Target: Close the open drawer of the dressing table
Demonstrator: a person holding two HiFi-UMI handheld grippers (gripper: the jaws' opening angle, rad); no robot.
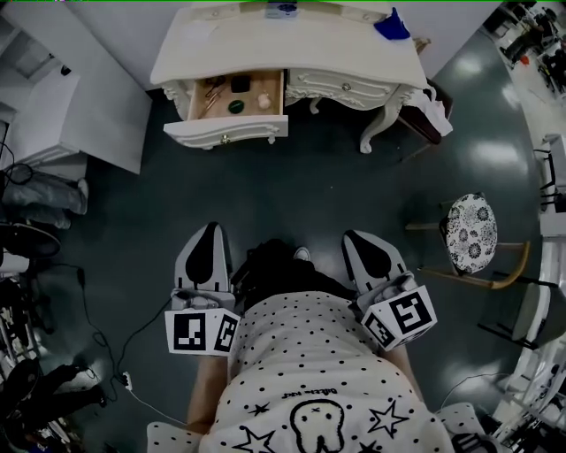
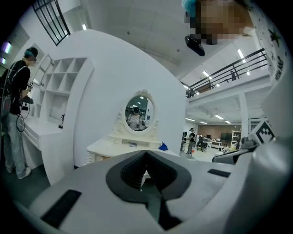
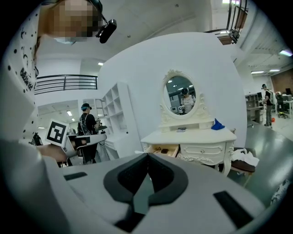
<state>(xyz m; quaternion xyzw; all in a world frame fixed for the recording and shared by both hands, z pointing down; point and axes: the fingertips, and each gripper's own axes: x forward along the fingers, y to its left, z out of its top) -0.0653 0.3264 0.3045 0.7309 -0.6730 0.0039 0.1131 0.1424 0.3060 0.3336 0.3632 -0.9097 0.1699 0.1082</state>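
The dressing table (image 1: 265,49) stood at the far side of the scene, against a white wall. Its left drawer (image 1: 228,131) was pulled out toward the near side and stood open, with a few small things lying inside. The drawer front to its right sat flush with the table.

Both grippers were at the near side, well apart from the table, with a stretch of dark floor (image 1: 292,195) between them and the drawer. The left gripper (image 1: 210,230) pointed toward the far side, roughly in line with the open drawer. Its jaws were together at the tips, with nothing between them. The right gripper (image 1: 360,237) was beside it, further right, more in line with the table's right half. Its jaws also met at the tips and held nothing. In the right gripper view the open drawer showed just above the closed tips, below the oval mirror (image 3: 180,95).

A blue thing (image 1: 392,25) lay on the far right corner of the tabletop. A round patterned stool (image 1: 469,232) stood off to the right.
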